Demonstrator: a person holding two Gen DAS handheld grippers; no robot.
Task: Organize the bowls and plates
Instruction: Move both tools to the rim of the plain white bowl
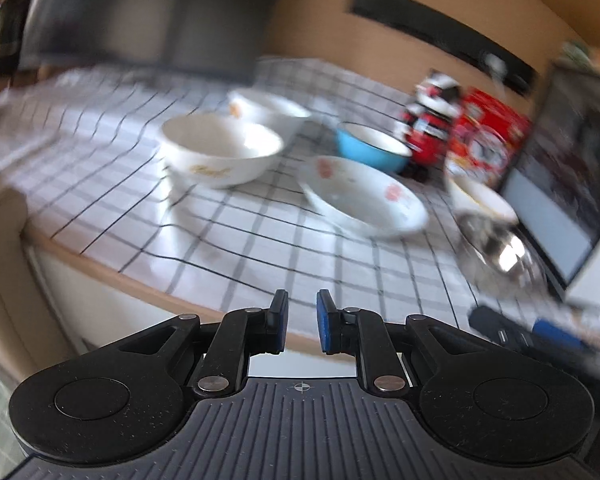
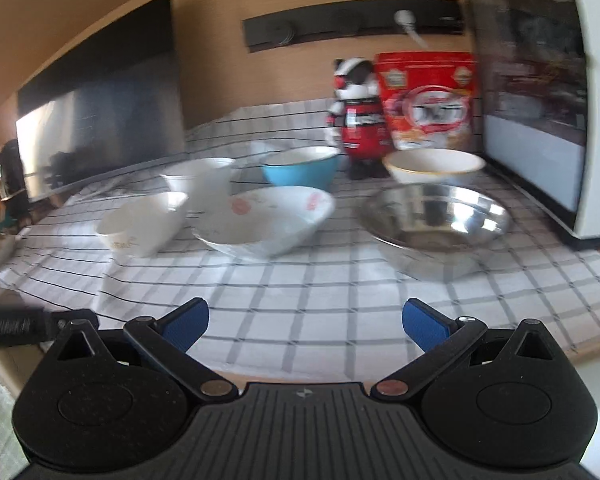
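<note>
Bowls and a patterned plate (image 2: 266, 220) are spread over a counter covered by a checked cloth (image 2: 320, 312). In the right wrist view, a white bowl with gold lettering (image 2: 142, 224) is seen at the left, with a second white bowl (image 2: 200, 180) just behind it. The plate lies in the middle, a blue bowl (image 2: 300, 168) behind it. A steel bowl (image 2: 436, 224) sits at the right, with a gold-rimmed white bowl (image 2: 434, 166) close behind it. A red packet (image 2: 428, 100) and a red-and-black figure (image 2: 358, 120) stand at the back, beside a white appliance (image 2: 540, 100). The left gripper (image 1: 302, 320) is held short of the counter edge, its blue pads (image 1: 324, 324) drawn almost together with nothing between them. The right gripper (image 2: 306, 320) is held over the near cloth, its jaws spread wide and empty, well apart from all the dishes.
</note>
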